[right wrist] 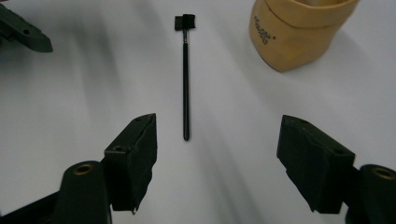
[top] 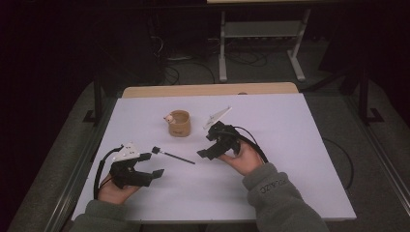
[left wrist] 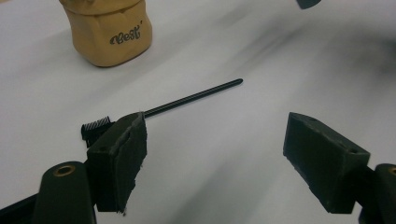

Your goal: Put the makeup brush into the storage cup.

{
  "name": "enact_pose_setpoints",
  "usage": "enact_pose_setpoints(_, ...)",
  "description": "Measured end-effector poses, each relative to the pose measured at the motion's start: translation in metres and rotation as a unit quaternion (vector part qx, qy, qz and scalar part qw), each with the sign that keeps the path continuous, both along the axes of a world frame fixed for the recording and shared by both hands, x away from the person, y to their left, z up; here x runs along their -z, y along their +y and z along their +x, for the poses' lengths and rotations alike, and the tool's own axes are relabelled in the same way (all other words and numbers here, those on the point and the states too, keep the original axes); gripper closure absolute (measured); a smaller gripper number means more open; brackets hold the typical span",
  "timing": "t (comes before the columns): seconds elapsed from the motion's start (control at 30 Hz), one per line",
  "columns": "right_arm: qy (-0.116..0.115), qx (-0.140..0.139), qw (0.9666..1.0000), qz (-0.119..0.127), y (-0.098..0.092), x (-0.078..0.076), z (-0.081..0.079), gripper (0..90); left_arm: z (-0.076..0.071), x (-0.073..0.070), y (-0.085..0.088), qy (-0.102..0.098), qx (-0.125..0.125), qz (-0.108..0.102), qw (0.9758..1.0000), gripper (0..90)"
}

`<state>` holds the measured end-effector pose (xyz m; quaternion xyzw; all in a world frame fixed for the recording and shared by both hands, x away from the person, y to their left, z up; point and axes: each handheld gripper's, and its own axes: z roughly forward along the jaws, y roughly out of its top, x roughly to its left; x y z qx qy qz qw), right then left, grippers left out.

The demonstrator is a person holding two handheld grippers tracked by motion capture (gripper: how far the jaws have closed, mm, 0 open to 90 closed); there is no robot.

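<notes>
A thin black brush with a small comb head (top: 172, 155) (left wrist: 187, 101) (right wrist: 186, 74) lies flat on the white table sheet (top: 290, 145), between the two hands. Behind it stands a tan cup-shaped holder (top: 179, 123) (left wrist: 108, 32) (right wrist: 299, 30) with lettering on its side. My left gripper (top: 152, 175) (left wrist: 215, 163) rests low at the front left, jaws wide apart and empty, the brush head just beyond its left jaw. My right gripper (top: 207, 152) (right wrist: 217, 163) hovers just right of the brush's handle end, pointing left along it, jaws apart with nothing between them.
A small pale figure (top: 169, 117) sits on the holder's left rim. The wooden table edge (top: 208, 89) runs along the back. Beyond it are a metal stand (top: 261, 34) and cables on a dark floor.
</notes>
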<state>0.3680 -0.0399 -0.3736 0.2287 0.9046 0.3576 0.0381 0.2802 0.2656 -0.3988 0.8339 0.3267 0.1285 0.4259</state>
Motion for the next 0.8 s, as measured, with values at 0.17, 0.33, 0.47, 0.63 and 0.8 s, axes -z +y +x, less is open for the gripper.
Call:
enact_pose_setpoints(0.17,0.004,-0.013,0.9999,-0.002,0.017,0.010,0.004,29.6,0.000,0.000,0.000,0.000,0.000,0.000,1.0000,21.4)
enact_pose_setpoints(0.33,0.010,-0.014,0.9998,0.005,0.033,0.020,0.009,32.6,0.000,0.000,0.000,-0.001,0.001,-0.002,1.0000,21.4)
enact_pose_setpoints(0.47,0.009,-0.019,0.9998,0.002,0.042,0.028,0.011,34.3,0.001,0.000,0.000,0.000,0.001,-0.003,1.0000,21.4)
enact_pose_setpoints(0.63,0.004,-0.028,0.9995,-0.011,0.050,0.037,0.013,36.8,0.000,0.000,0.000,0.001,-0.001,-0.005,1.0000,21.4)
enact_pose_setpoints(0.8,0.005,-0.035,0.9993,-0.016,0.058,0.047,0.014,42.0,0.000,0.001,0.000,0.002,-0.003,-0.008,1.0000,21.5)
